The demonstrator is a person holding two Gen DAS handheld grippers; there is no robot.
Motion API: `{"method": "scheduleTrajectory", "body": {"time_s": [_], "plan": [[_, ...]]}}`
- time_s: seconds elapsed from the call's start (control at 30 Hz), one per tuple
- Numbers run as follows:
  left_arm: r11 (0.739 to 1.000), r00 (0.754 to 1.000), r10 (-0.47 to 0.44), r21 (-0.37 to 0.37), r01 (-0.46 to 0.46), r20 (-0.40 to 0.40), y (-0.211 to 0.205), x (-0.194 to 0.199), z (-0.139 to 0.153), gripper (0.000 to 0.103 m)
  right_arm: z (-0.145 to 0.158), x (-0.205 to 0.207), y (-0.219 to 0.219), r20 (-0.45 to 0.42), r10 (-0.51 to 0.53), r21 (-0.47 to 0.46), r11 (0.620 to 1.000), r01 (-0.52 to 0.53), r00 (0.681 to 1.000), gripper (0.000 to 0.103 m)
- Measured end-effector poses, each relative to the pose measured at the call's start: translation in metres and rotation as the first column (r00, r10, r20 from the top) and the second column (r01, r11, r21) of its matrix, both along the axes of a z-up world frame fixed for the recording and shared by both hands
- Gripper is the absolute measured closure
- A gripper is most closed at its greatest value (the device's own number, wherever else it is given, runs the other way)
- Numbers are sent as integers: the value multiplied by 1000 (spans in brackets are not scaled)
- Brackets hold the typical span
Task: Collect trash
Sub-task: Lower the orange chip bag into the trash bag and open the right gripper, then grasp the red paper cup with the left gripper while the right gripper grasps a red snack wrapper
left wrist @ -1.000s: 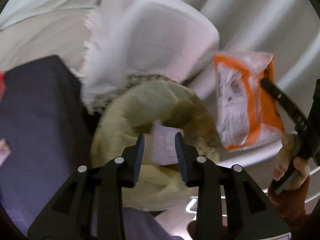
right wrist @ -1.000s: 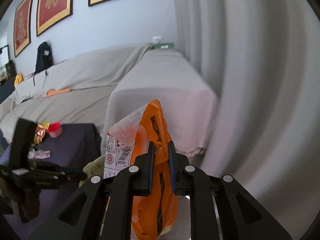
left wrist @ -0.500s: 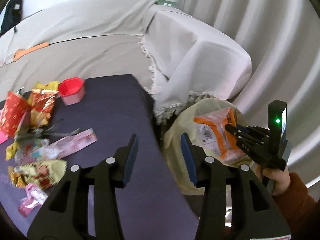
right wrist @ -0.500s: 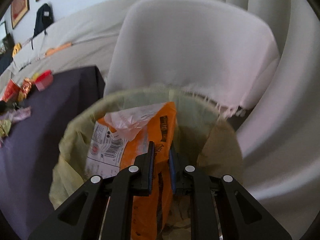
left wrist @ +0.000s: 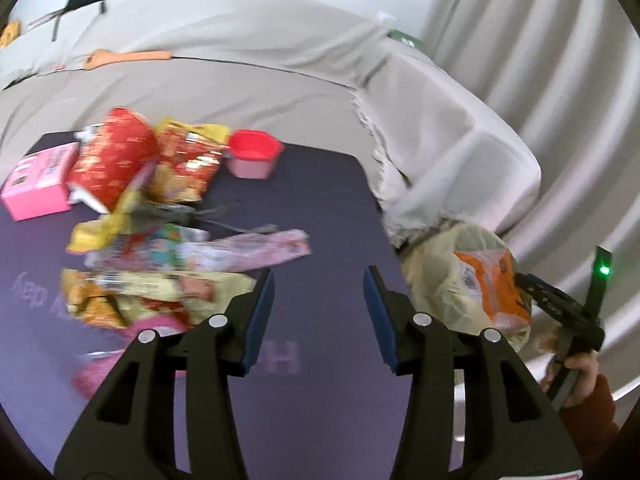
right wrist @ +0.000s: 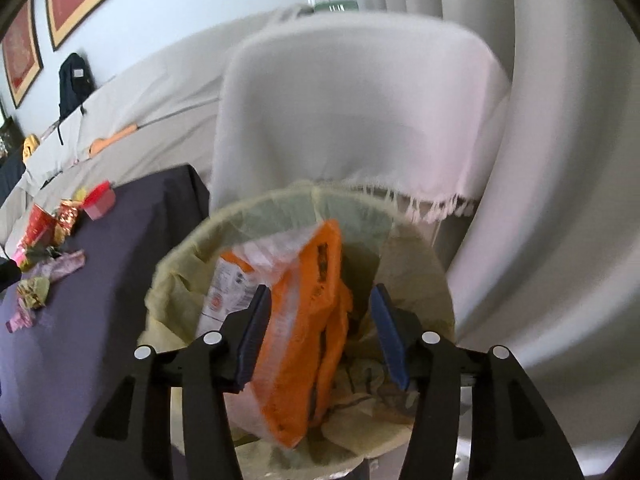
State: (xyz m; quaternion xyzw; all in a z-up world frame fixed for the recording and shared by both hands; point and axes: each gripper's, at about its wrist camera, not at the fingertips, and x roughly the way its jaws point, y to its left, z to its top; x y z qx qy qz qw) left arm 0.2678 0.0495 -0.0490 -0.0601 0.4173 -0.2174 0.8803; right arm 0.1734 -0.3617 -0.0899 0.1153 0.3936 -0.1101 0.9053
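Observation:
An orange and white snack bag (right wrist: pixel 304 320) stands in the bin (right wrist: pixel 180 248), which has a yellow-green liner. My right gripper (right wrist: pixel 320 292) hangs over the bin with its jaws opening. The bag is between the pads, and they do not press on it. In the left wrist view the same bag (left wrist: pixel 492 284) shows in the bin (left wrist: pixel 432 272), with the right gripper (left wrist: pixel 524 280) beside it. My left gripper (left wrist: pixel 318 280) is over the purple table (left wrist: pixel 320 200), its jaws opening with nothing between them. A pile of snack wrappers (left wrist: pixel 160 248) lies just to its left.
Behind the pile are a red bag (left wrist: pixel 112 160), a pink box (left wrist: pixel 36 184) and a red cup (left wrist: pixel 254 152). A cloth-covered sofa (left wrist: pixel 240 60) runs behind the table and bin. Pale curtains (left wrist: pixel 560 80) hang on the right.
My left gripper swung from above the bin to the table with the wrapper pile and spread wider. My right gripper sank into the bin and opened, letting go of the orange bag.

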Motion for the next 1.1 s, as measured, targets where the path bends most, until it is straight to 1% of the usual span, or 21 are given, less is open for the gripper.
{"method": "scheduleTrajectory", "body": {"time_s": [0.1, 0.2, 0.27, 0.33, 0.37, 0.43, 0.53, 0.57, 0.63, 0.7, 0.77, 0.8, 0.87, 0.9, 0.93, 1.0, 1.1], "plan": [[999, 998, 50, 0, -50, 31, 32, 1, 1, 57, 20, 2, 21, 31, 36, -36, 999, -34, 999, 53], [994, 993, 110, -13, -110, 36, 69, 4, 0, 57, 33, 10, 45, 53, 92, -38, 995, -90, 994, 50], [988, 988, 152, -15, -152, 39, 94, 6, -1, 57, 41, 15, 66, 77, 137, -36, 990, -135, 988, 49], [984, 983, 180, -14, -180, 44, 116, 6, -1, 57, 47, 26, 93, 103, 195, -37, 981, -192, 975, 48], [982, 981, 191, -10, -190, 46, 126, 6, -1, 56, 49, 29, 102, 111, 217, -34, 976, -214, 970, 47], [980, 979, 199, -5, -199, 47, 144, 6, -3, 55, 51, 42, 128, 133, 288, -6, 957, -290, 948, 41], [983, 982, 184, 11, -185, 47, 167, 5, -8, 54, 50, 56, 161, 160, 360, 32, 929, -370, 919, 38], [984, 983, 176, 15, -177, 45, 172, 4, -9, 54, 49, 62, 170, 153, 376, 36, 922, -385, 914, 38], [987, 987, 159, 17, -159, 32, 184, 5, -15, 54, 43, 77, 195, 107, 420, 41, 904, -426, 901, 38], [989, 989, 146, -4, -146, 16, 191, 7, -18, 54, 38, 87, 213, 82, 446, 36, 892, -450, 891, 38], [992, 992, 124, -23, -124, 12, 193, 12, -17, 54, 33, 93, 226, 61, 457, 22, 888, -459, 888, 38], [994, 994, 109, -24, -108, 25, 191, 18, -14, 54, 31, 97, 234, 48, 454, -1, 891, -455, 889, 38], [997, 995, 81, -23, -80, 55, 184, 30, -6, 53, 26, 104, 245, 15, 425, -76, 903, -422, 905, 38], [998, 996, 59, -25, -58, 70, 180, 40, -1, 52, 23, 108, 246, 9, 431, -70, 900, -430, 902, 38], [999, 996, 48, -22, -46, 79, 175, 48, 2, 50, 20, 112, 246, 11, 447, -33, 894, -447, 894, 38], [999, 996, 33, -4, -33, 88, 164, 73, 6, 50, 17, 117, 246, 16, 449, 0, 894, -449, 894, 38], [1000, 998, 15, 25, -16, 63, 145, 113, 3, 48, 17, 123, 242, 20, 426, -12, 905, -426, 904, 38]]}}
